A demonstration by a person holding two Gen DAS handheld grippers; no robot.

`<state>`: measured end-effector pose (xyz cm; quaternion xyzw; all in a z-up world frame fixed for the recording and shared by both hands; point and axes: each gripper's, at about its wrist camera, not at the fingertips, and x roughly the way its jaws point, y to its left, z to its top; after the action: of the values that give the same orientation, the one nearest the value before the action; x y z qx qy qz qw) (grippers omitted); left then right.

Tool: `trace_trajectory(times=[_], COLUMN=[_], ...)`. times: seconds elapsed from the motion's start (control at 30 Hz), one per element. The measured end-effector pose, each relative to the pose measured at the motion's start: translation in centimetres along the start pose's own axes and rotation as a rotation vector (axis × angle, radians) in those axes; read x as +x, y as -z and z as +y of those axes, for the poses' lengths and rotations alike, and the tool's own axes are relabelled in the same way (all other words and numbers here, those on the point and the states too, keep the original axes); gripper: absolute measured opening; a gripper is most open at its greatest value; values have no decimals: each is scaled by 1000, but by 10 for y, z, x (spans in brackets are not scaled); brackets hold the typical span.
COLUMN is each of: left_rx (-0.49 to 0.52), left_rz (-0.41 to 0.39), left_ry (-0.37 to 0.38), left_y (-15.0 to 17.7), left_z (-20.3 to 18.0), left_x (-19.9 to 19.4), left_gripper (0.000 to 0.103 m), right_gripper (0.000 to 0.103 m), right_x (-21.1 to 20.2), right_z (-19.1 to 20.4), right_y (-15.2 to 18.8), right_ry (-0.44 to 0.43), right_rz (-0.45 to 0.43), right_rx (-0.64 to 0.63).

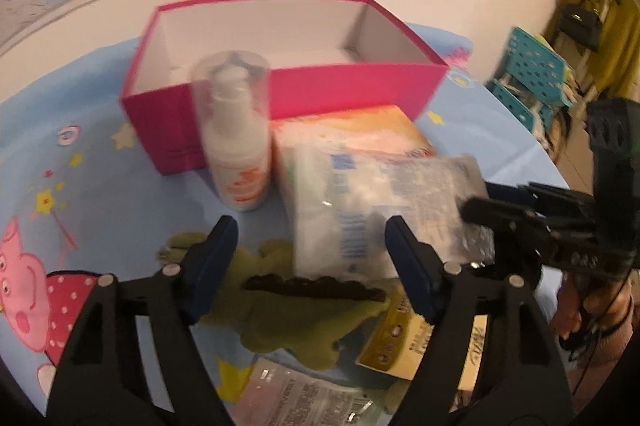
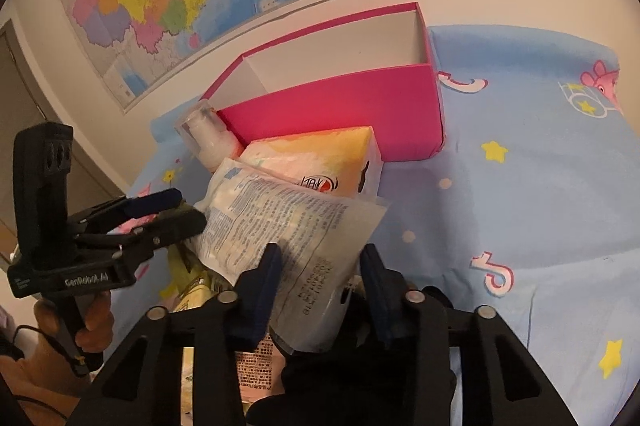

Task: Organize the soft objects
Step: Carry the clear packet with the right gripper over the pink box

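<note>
A clear bag of white cotton pads [image 2: 288,222] with printed text lies tilted across an orange-and-white tissue pack [image 2: 320,158]. My right gripper [image 2: 320,278] is shut on the bag's near end, a pad on either side of it. In the left wrist view the same bag [image 1: 360,194] shows, with the right gripper [image 1: 480,202] holding its right corner. My left gripper [image 1: 312,262] stands open over a green plush toy [image 1: 296,318] with a dark spiky ridge; its right pad is close beside the bag. An open pink box [image 1: 352,90] stands behind.
A white lotion bottle [image 1: 236,146] with a clear cap stands by the box's front left corner. A yellow packet [image 1: 400,342] and a printed sachet [image 1: 304,398] lie near the plush toy. The blue cartoon tablecloth [image 2: 520,206] stretches right. Teal crates [image 1: 532,66] stand past the table.
</note>
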<state>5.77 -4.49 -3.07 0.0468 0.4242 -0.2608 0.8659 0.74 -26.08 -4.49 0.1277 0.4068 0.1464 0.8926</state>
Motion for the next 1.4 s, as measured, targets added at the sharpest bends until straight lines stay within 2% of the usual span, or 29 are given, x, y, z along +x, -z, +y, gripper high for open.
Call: trace_trajectory(times=[0.17, 0.23, 0.43, 0.67, 0.77, 0.9, 1.1, 1.23, 1.4], left_rx=[25, 2, -24, -1, 15, 30, -1, -56, -117], left_rz=[48, 53, 29, -88, -144, -202, -200, -158, -57], left_ry=[78, 127, 146, 108, 88, 22, -33, -42, -33], left_y=[0, -1, -4, -26, -46, -77, -113, -129, -133], left_z=[-3, -1, -3, -11, -7, 3, 31, 58, 82], left_x=[10, 10, -7, -56, -77, -96, -79, -52, -8], left_gripper=[76, 63, 60, 60, 60, 60, 60, 60, 60], right_gripper=[27, 26, 23, 23, 23, 23, 23, 23, 23], right_x=[-5, -6, -18, -43, -51, -50, -23, 9, 54], right_z=[0, 0, 6, 26, 38, 51, 60, 56, 44], right_y=[-1, -2, -11, -40, -63, -98, -147, -165, -174], right_ry=[-5, -10, -7, -23, -30, -70, -93, -84, -62], right_rz=[-22, -23, -54, -119, -159, -197, -218, -175, -91], right_rx=[-4, -5, -33, -105, -148, -168, -175, -161, -127])
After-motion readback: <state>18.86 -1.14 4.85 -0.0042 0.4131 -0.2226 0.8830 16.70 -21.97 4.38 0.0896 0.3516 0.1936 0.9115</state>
